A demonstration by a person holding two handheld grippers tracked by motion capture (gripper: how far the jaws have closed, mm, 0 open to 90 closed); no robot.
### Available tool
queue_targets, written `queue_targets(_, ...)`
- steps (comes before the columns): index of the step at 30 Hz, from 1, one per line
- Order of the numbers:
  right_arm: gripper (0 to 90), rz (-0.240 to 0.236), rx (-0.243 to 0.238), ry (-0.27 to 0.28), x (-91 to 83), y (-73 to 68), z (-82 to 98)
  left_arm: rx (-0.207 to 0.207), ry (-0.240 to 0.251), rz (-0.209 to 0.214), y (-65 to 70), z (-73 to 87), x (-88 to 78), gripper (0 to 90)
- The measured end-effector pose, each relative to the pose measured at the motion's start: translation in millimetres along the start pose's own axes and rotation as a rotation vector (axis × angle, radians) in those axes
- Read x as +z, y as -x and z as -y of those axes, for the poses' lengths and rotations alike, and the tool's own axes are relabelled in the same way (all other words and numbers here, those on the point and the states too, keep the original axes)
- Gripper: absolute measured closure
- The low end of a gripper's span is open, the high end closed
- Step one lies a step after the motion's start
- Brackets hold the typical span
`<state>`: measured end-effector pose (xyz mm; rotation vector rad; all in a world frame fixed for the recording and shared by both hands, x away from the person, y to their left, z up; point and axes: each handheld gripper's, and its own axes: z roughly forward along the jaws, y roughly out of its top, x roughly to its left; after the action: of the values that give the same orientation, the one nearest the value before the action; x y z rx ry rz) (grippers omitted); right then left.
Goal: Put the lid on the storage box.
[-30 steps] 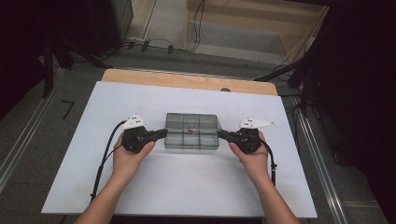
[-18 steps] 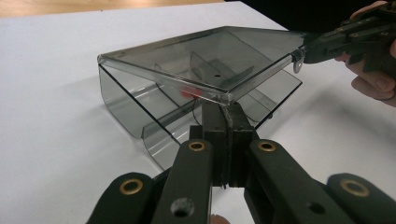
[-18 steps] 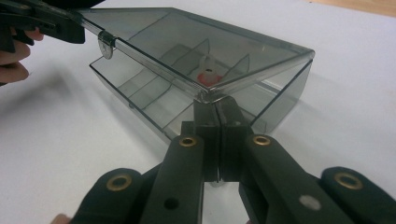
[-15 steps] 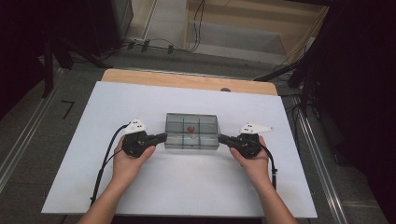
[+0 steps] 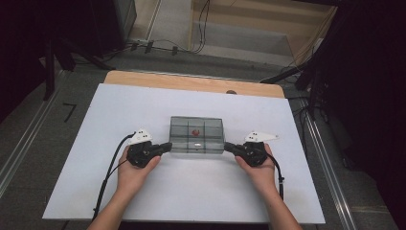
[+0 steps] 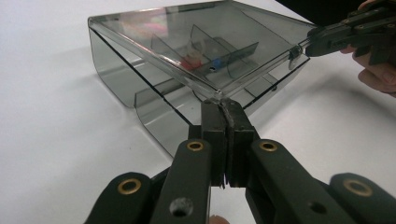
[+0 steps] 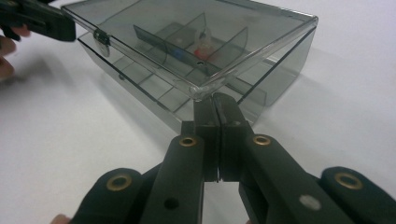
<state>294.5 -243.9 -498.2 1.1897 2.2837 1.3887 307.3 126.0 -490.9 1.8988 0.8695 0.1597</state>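
A smoky clear plastic compartment box (image 5: 197, 135) sits mid-table on the white sheet. A small red item (image 5: 195, 131) lies in a middle cell, and a small pale piece (image 5: 196, 143) in the cell in front of it. My left gripper (image 5: 167, 146) is shut, its tips against the box's near left corner just under the lid corner (image 6: 215, 95). My right gripper (image 5: 226, 146) is also shut, with its tips under the near right lid corner (image 7: 201, 93). Nothing lies between either pair of jaws. A small latch (image 6: 294, 52) sits on the box's front edge.
The white sheet (image 5: 119, 115) covers a wooden table whose bare edge (image 5: 191, 82) shows at the back. Cables trail from both grippers toward the person. Cables and a floor channel lie beyond the table.
Both hands have drawn slightly toward the person, so the gripper tips now sit at the box's near corners. The box has stayed put.
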Motion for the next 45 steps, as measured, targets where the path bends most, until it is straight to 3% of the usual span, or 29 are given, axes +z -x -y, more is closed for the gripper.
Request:
queue_targets(20, 86.9, -0.006, 0.013, -0.016, -3.2, -0.5, 17.6, -0.017, -0.027, 0.014, 2.9, 12.4, 0.9, 88.7)
queue_targets(25, 86.9, -0.007, 0.016, -0.007, -9.3, -0.3, 19.2, -0.002, -0.022, 0.026, 5.3, 12.5, -5.6, 88.6)
queue_targets(29, 84.5, -0.006, 0.015, 0.001, -16.6, -1.4, 20.3, 0.020, 0.008, 0.020, 8.2, 13.9, -12.7, 82.1)
queue_targets(37, 54.7, 0.022, 0.027, 0.078, -33.1, -1.6, 22.3, 0.060, 0.088, 0.026, 12.5, 12.0, -30.8, 64.9)
queue_targets(39, 51.2, 0.017, 0.026, 0.099, -37.3, -1.9, 22.9, 0.072, 0.102, 0.025, 14.2, 11.5, -34.5, 59.3)
queue_targets(45, 31.0, 0.042, 0.019, 0.125, -48.3, -3.3, 21.7, 0.089, 0.135, 0.014, 15.9, 10.1, -45.2, 45.6)
